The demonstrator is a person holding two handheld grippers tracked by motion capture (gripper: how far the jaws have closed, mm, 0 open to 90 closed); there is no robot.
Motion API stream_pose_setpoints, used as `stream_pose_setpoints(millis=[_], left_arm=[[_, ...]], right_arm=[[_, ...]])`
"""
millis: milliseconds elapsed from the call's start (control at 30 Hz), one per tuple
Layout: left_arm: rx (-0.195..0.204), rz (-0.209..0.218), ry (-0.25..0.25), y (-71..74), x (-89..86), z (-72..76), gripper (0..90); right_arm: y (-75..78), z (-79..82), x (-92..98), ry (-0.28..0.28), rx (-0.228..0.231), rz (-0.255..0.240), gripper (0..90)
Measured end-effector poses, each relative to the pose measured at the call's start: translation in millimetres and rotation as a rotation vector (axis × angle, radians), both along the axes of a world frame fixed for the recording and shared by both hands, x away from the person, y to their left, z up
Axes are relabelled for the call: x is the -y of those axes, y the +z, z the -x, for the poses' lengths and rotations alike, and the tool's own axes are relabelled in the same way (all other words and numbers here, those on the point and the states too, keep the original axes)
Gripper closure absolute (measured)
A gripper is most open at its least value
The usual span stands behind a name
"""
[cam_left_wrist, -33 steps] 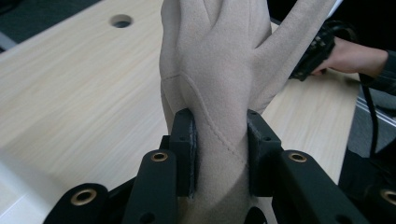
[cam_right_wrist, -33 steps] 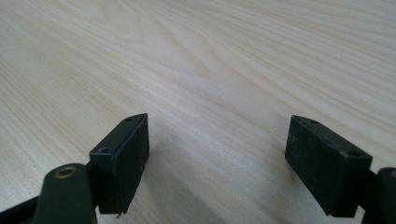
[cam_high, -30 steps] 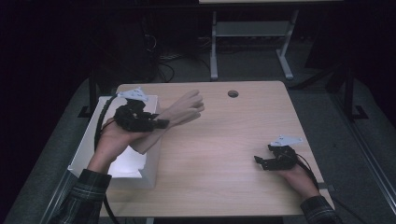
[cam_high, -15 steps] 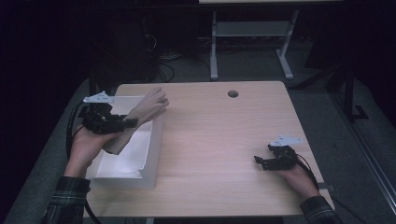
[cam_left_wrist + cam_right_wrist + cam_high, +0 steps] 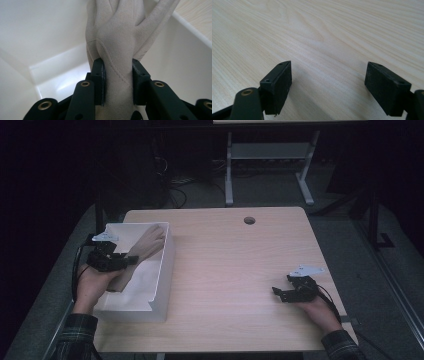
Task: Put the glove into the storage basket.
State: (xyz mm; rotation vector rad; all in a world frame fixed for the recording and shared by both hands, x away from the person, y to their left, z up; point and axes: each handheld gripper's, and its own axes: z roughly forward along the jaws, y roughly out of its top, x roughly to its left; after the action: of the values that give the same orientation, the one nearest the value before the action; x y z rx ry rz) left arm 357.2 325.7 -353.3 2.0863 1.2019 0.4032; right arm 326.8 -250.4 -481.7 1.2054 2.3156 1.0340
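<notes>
Item: beige suede-like glove (image 5: 117, 42), pinched at the wrist between the pads of the left hand-held gripper (image 5: 131, 260), fingers pointing away from it; it hangs over the inside of the white box (image 5: 161, 285) at the left near part of the counter (image 5: 235, 270). In the left gripper view the glove's fingertips are cut off by the top edge and its cuff runs out of sight below, behind the black jaws; in the high view the cuff end lies in shadow by the person's left hand (image 5: 92, 287) and is hard to make out — whether the glove touches the box floor cannot be told. The box's near rim looks notched or torn, its left wall partly covered by the hand and gripper. Right hand-held gripper (image 5: 276, 293): jaws spread wide with bare wood between them, low over the right near part of the counter — contact with the surface cannot be judged. Small dark round hole (image 5: 249, 220) near the far edge. Room beyond too dark to read.
</notes>
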Motion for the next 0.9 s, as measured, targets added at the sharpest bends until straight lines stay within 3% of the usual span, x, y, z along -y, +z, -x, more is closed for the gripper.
stream_pose_setpoints(millis=[200, 400, 633, 733, 867, 900], left_arm=[[-0.038, -0.024, 0.014, -23.0, 0.6, -5.1, 68.2], [-0.087, -0.019, 0.011, -44.7, 5.1, -10.1, 66.5], [-0.143, -0.028, -0.002, -61.6, 8.3, -12.6, 62.3], [-0.156, -0.036, -0.016, -66.2, 10.7, -14.1, 54.5], [-0.143, -0.004, -0.013, -63.9, 9.6, -14.9, 44.9], [-0.134, 0.004, -0.001, -60.8, 9.7, -14.4, 37.7]], right_arm=[[0.0, 0.0, -0.1, -0.001, 0.000, 0.000, 21.5], [0.0, 0.0, -0.1, -0.001, 0.000, -0.001, 21.5], [0.0, 0.0, -0.1, -0.001, 0.000, 0.000, 21.5], [0.0, 0.0, -0.1, -0.001, 0.000, 0.000, 21.5], [0.0, 0.0, 0.0, 0.000, 0.000, 0.000, 21.5], [0.0, 0.0, -0.1, -0.001, 0.000, -0.001, 21.5]])
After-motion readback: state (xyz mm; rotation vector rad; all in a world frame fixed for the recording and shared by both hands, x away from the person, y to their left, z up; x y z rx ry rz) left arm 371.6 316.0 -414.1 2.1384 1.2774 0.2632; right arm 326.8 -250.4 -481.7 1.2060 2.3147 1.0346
